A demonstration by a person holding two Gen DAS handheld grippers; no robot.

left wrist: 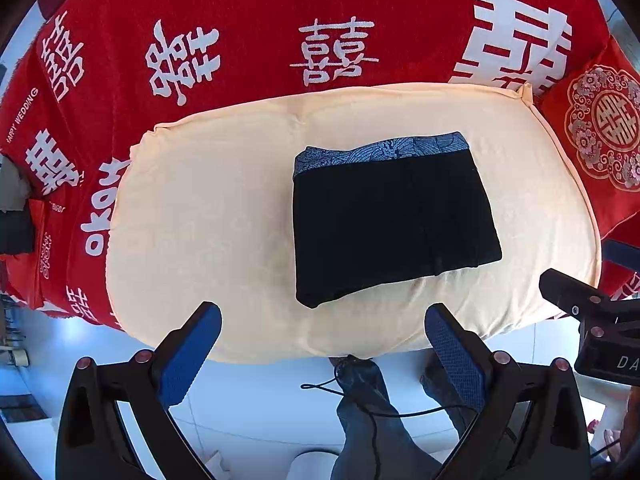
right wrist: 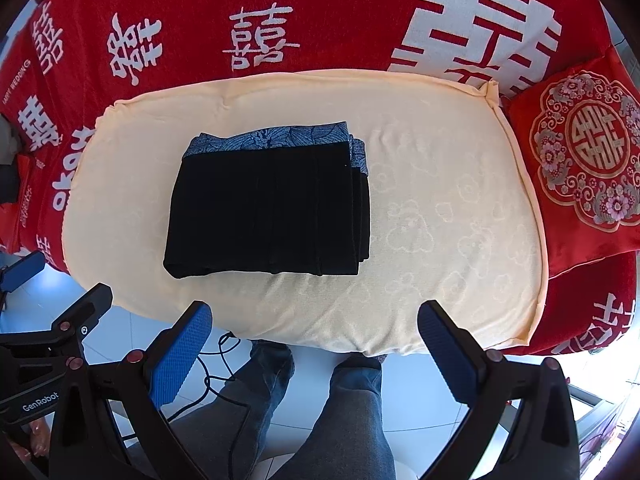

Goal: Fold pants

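Nearest, both grippers held back over the floor at the cushion's front edge, clear of the cloth: left gripper (left wrist: 322, 344) with blue-padded fingers (left wrist: 192, 354) spread wide and nothing between them; right gripper (right wrist: 316, 344) likewise wide apart and empty, fingers (right wrist: 182, 354) pointing toward the work. Below, a person's legs in grey-blue trousers (right wrist: 348, 412) and a thin black cable (right wrist: 212, 380) trailing across pale floor tiles. On the casing of the left gripper, seen at the edge of the right wrist view, the word "GenRobot"; on the right gripper's casing in the left wrist view, only "DA" legible. Further out, the pants (right wrist: 266, 208) lying as a compact black rectangle on the cream cushion (right wrist: 440, 220), blue patterned waistband along the far edge, stacked layers showing at the right side — judged already folded, hence the withdrawn, idle pose of both tools. Possibly a final squaring-up left, nothing more. Beyond, a red blanket (left wrist: 260, 12) printed with white double-happiness characters, "HAPPY WEDDING" partly readable, also "THE" at the top. Far right, a red embroidered pillow (right wrist: 580, 148) propped beside the cushion.
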